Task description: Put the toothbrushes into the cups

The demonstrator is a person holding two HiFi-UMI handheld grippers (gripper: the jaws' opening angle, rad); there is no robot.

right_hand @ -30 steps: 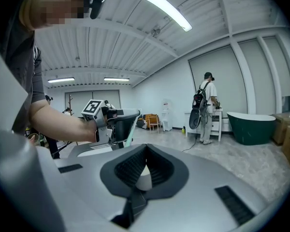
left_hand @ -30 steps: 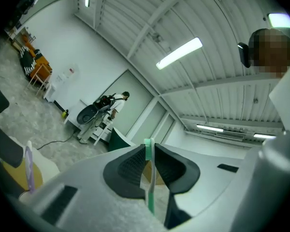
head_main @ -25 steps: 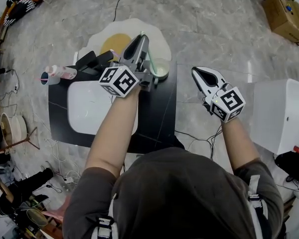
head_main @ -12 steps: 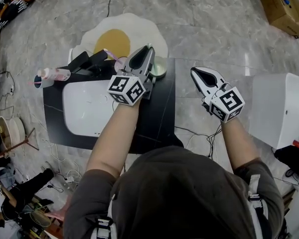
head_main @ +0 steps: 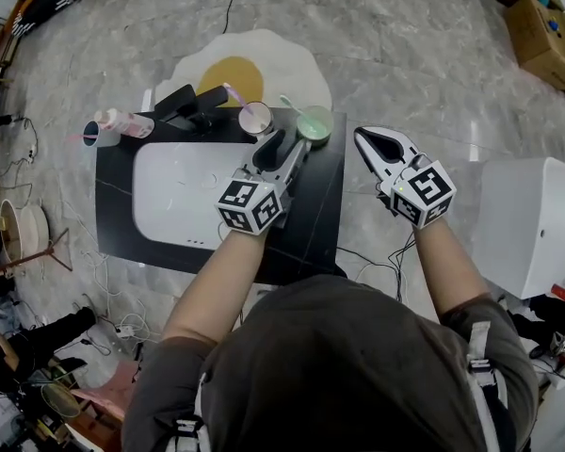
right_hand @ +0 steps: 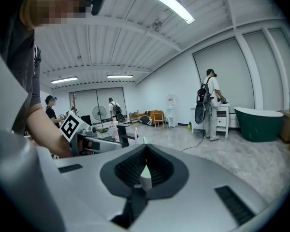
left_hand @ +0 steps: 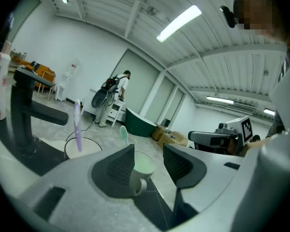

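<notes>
Two cups stand at the back edge of the black counter (head_main: 311, 205). The white cup (head_main: 255, 118) holds a purple toothbrush (head_main: 234, 93). In the green cup (head_main: 314, 122) stands a green toothbrush (head_main: 290, 104). My left gripper (head_main: 284, 144) hovers just in front of the green cup; its jaws have just been opening and nothing is between them. In the left gripper view the green cup (left_hand: 145, 167) and green toothbrush (left_hand: 123, 133) show beyond the open left gripper (left_hand: 148, 151). My right gripper (head_main: 369, 139) hangs off the counter's right side, shut and empty, with the tips of the right gripper (right_hand: 145, 149) touching.
A white sink basin (head_main: 184, 191) fills the counter's left part, with a black faucet (head_main: 190, 102) behind it and a pink bottle (head_main: 127, 123) at the far left. An egg-shaped rug (head_main: 240, 64) lies beyond. A white tub (head_main: 527, 215) stands right.
The left gripper held the green toothbrush over the green cup, then opened and drew back toward me and lower. The toothbrush now stands in the cup. The right gripper barely shifted.
</notes>
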